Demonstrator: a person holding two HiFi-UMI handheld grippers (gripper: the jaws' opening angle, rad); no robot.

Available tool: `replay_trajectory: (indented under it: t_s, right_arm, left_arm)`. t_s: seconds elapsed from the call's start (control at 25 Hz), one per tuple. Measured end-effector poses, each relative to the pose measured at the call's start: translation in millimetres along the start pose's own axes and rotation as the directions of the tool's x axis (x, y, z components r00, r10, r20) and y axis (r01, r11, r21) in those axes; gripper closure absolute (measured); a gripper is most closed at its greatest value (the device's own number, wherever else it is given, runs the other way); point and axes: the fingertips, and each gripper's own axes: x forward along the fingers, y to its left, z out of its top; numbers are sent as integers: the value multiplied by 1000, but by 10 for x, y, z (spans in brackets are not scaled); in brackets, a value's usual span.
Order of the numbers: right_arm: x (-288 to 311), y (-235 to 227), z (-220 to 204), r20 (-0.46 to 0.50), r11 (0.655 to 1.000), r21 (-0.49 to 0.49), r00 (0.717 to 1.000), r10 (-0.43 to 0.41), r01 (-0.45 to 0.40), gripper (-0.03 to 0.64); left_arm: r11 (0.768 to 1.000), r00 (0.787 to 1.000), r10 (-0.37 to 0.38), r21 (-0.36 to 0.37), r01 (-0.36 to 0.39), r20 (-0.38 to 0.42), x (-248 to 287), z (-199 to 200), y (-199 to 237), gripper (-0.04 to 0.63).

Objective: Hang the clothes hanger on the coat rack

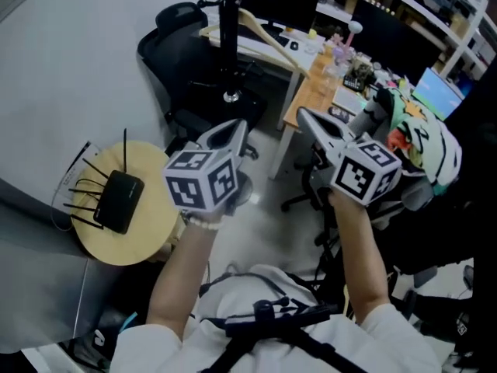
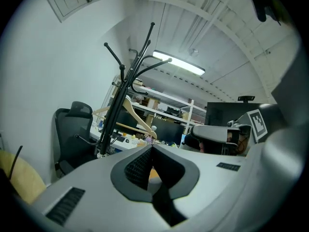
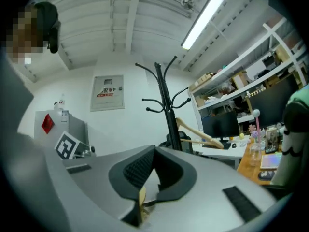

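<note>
left gripper (image 2: 152, 147): held up in front of the person's chest, pointing out into the room towards the rack. its two dark pads are pressed flat together and nothing sits between them.
right gripper (image 3: 154, 149): held level beside the other one, apart from it. the jaws are closed tip to tip and are empty.
marker cubes: one on the back of each gripper, black and white squares facing up at the person's head.
clothes hanger (image 1: 258, 26): pale wood, on the coat rack, well away from both grippers. its top sits against the pole and one shoulder slopes down towards the desks. i can't make out which peg carries it.
coat rack (image 1: 228, 29): a black pole with curved black arms at the top, standing on the floor in front of the desks. from the left gripper's view it leans across the picture.
office chair (image 1: 174, 23): black, just left of the rack, by the white wall.
round table (image 1: 150, 238): light wood, low on the person's left.
router (image 1: 118, 201): a black box with thin aerials sticking out, lying on the round table.
desk (image 1: 309, 86): a wooden top to the right of the rack, crowded with small things. dark monitors and shelves stand behind it.
arms: both bare forearms reach forward from white sleeves, one to each gripper.
</note>
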Motion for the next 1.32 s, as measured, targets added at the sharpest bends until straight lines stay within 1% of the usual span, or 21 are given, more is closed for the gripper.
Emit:
replay_trajectory:
  t_s: [0.04, 0.16, 0.2, 0.4, 0.64, 0.8, 0.96, 1.12, 1.32]
  right_arm:
    - [-40, 35, -111, -19, 1000, 11, 1000, 7, -7, 620]
    - [-200, 92, -424, -45, 991, 128, 998, 47, -41, 618]
    - [-258, 99, -504, -48, 987, 152, 997, 54, -46, 620]
    - [-447, 155, -904, -91, 983, 180, 994, 56, -38, 620]
    - [-672, 310, -1352, -137, 968, 246, 987, 87, -51, 618]
    - [-833, 391, -1524, -148, 955, 290, 983, 106, -60, 618]
    - [-950, 547, -1667, -154, 946, 314, 979, 137, -83, 618]
    - [-1067, 699, -1762, -162, 943, 317, 974, 158, -100, 618]
    - [-1235, 875, -1833, -171, 943, 313, 970, 174, -114, 618]
  left_arm:
    - [1000, 1000, 4, 0, -4, -3, -25, -54, -35, 600]
    - [1000, 999, 22, -7, -22, -24, -98, -279, -165, 600]
    - [1000, 999, 27, -11, -27, -31, -121, -355, -212, 600]
    - [998, 996, 66, -17, -67, -61, -267, -658, -390, 600]
    - [993, 990, 110, -30, -113, -87, -476, -937, -549, 600]
    - [990, 986, 131, -35, -136, -102, -586, -1066, -669, 600]
    - [986, 981, 161, -28, -165, -111, -748, -1194, -745, 600]
    - [980, 974, 196, -25, -200, -118, -923, -1301, -793, 600]
    - [974, 967, 221, -24, -226, -124, -1146, -1435, -893, 600]
